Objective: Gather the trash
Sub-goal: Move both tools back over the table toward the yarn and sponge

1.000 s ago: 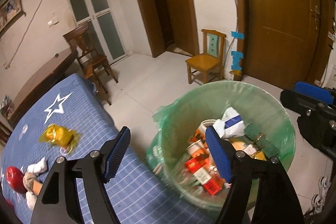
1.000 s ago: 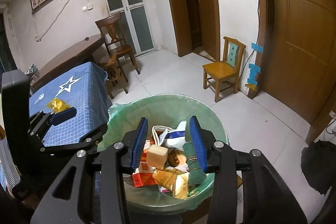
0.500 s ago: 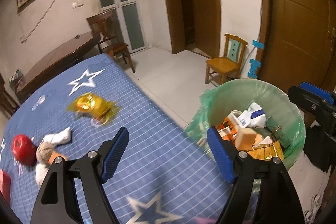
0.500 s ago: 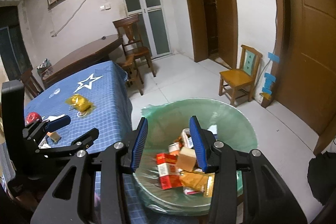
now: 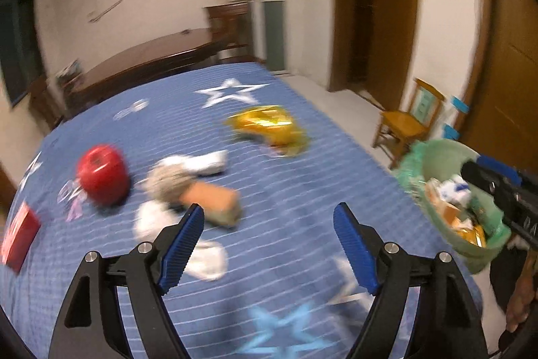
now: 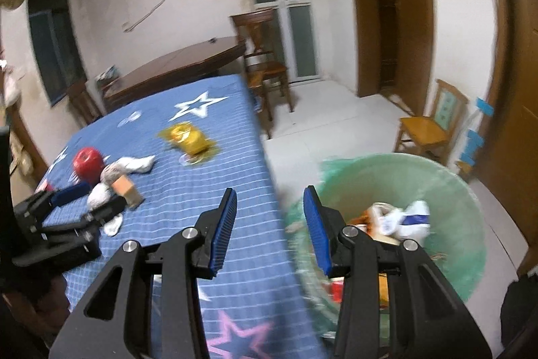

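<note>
My left gripper (image 5: pixel 269 244) hovers open over the blue star tablecloth (image 5: pixel 302 184), nothing between its pads. Just ahead of it lie an orange-brown block (image 5: pixel 215 202), crumpled white tissues (image 5: pixel 188 164), a red apple (image 5: pixel 101 179) and, farther off, a gold wrapper (image 5: pixel 269 127). My right gripper (image 6: pixel 269 217) is open and empty, straddling the table edge and the green-lined bin (image 6: pixel 386 177), which holds several pieces of trash. In the right wrist view the left gripper (image 6: pixel 90 201) sits beside the block (image 6: pixel 126 187), with the apple (image 6: pixel 87 160) and wrapper (image 6: pixel 190 140) beyond it.
A red box (image 5: pixel 18 236) lies at the table's left edge. A dark wooden table (image 6: pixel 175 63) and chair (image 6: pixel 265 63) stand behind, and a small yellow chair (image 6: pixel 427 127) stands by the brown door. The bin (image 5: pixel 447 201) stands on the floor right of the table.
Both grippers swung left, away from the bin and over the table. The left one now faces the block, tissues and apple; the bin has slid to the right edge of its view.
</note>
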`<act>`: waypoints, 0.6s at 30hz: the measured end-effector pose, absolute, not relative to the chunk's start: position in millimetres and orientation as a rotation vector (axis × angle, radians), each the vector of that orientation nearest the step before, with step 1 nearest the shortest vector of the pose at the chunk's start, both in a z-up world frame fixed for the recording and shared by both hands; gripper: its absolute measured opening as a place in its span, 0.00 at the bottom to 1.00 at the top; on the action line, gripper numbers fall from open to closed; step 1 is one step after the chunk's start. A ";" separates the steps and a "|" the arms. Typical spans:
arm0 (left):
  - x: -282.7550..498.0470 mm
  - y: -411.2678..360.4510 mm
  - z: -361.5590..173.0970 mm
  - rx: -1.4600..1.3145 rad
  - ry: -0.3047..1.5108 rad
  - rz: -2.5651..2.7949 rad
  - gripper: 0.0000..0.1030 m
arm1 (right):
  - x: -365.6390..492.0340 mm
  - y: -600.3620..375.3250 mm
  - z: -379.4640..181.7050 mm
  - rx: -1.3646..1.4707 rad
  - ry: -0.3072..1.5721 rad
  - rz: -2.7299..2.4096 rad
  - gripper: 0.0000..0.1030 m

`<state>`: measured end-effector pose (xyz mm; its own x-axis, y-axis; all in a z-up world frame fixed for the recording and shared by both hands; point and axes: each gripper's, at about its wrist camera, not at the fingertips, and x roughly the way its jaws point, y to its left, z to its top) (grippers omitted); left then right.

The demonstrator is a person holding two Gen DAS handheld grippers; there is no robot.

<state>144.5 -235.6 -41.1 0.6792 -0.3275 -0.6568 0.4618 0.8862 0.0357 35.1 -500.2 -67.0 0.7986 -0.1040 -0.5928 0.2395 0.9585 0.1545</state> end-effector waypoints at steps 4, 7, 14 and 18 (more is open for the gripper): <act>169.1 -188.6 -43.9 0.124 0.725 -0.336 0.77 | 59.7 -474.8 -74.9 0.176 0.654 -0.072 0.44; 194.3 -163.4 -55.1 0.065 0.774 -0.272 0.77 | 80.2 -459.1 -83.2 0.155 0.688 -0.014 0.47; 225.8 -161.0 -79.1 0.042 0.859 -0.284 0.75 | 97.3 -439.4 -94.5 0.135 0.729 0.036 0.49; 235.0 -159.6 -96.5 0.019 0.932 -0.281 0.48 | 106.2 -428.8 -98.7 0.116 0.742 0.070 0.49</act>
